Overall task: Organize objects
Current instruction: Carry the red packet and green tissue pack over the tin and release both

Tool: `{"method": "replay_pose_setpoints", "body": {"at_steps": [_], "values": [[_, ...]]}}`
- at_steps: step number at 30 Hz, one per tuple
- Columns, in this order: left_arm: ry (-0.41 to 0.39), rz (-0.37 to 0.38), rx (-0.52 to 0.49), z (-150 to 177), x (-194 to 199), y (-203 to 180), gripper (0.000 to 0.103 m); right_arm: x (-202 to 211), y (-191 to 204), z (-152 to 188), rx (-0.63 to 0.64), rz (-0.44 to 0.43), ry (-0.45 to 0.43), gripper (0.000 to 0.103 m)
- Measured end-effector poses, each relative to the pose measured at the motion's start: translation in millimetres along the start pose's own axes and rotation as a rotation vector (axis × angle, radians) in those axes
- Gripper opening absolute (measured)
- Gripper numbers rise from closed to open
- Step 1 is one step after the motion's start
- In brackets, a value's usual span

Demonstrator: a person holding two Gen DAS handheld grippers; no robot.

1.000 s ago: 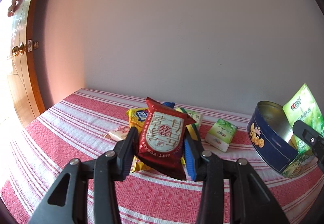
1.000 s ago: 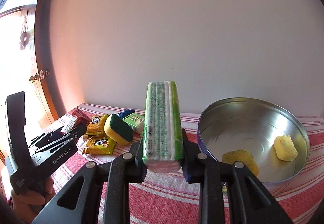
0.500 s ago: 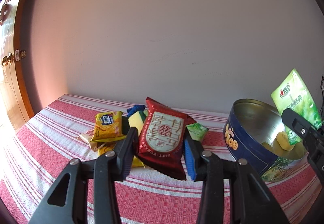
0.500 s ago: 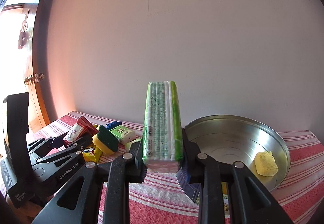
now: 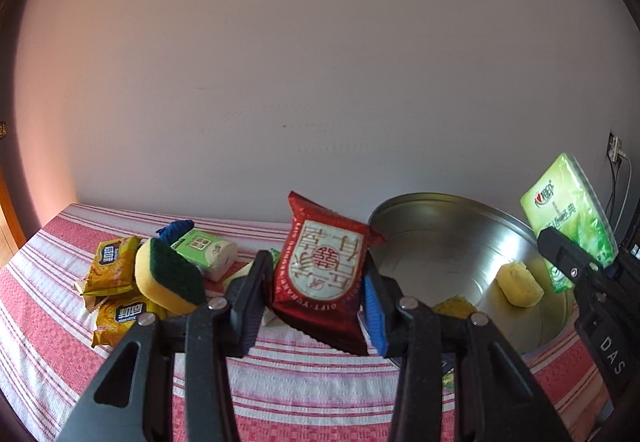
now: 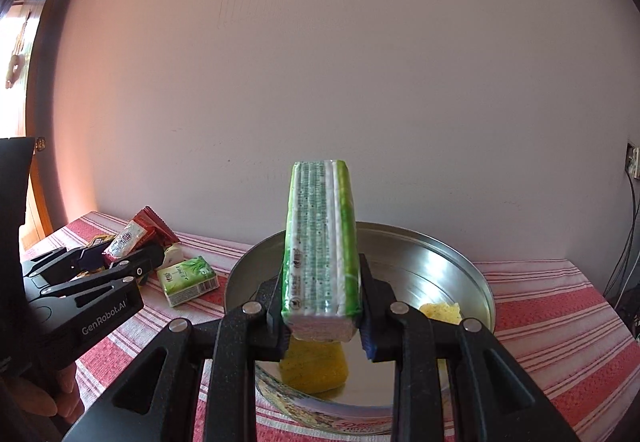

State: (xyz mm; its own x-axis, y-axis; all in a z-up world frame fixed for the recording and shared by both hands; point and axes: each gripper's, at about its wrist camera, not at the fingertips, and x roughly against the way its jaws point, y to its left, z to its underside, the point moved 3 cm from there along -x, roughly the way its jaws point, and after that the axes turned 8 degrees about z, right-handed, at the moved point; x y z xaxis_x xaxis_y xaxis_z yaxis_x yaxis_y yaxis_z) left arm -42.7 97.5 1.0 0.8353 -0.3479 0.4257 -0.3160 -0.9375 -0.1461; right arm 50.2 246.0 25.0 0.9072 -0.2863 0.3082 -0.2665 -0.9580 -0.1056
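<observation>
The red snack packet is held upright between the pads of the left hand-held gripper, which is closed on its two sides, so that the packet hangs free above the striped tabletop and can be carried. The green tissue pack is clamped on edge in the right hand-held gripper, whose jaws are narrow around it; it is kept above the open round tin, probably because the tin serves as the container for the sorted things. Two yellow pieces are already lying on the metal bottom of the tin. The packet is held just beside the tin's rim, not yet over it. The other things are left in a loose heap on the tabletop to the left: a yellow sponge with a green top, yellow snack bags and a small green tissue pack. It seems they are still waiting to be sorted.
</observation>
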Motion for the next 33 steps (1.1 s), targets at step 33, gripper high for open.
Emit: {"method": "replay_pose_setpoints", "body": {"at_steps": [33], "values": [[0.102, 0.081, -0.044, 9.3, -71.0, -93.5, 0.042, -58.3, -61.9, 18.1, -0.096, 0.155, 0.176, 0.029]]}}
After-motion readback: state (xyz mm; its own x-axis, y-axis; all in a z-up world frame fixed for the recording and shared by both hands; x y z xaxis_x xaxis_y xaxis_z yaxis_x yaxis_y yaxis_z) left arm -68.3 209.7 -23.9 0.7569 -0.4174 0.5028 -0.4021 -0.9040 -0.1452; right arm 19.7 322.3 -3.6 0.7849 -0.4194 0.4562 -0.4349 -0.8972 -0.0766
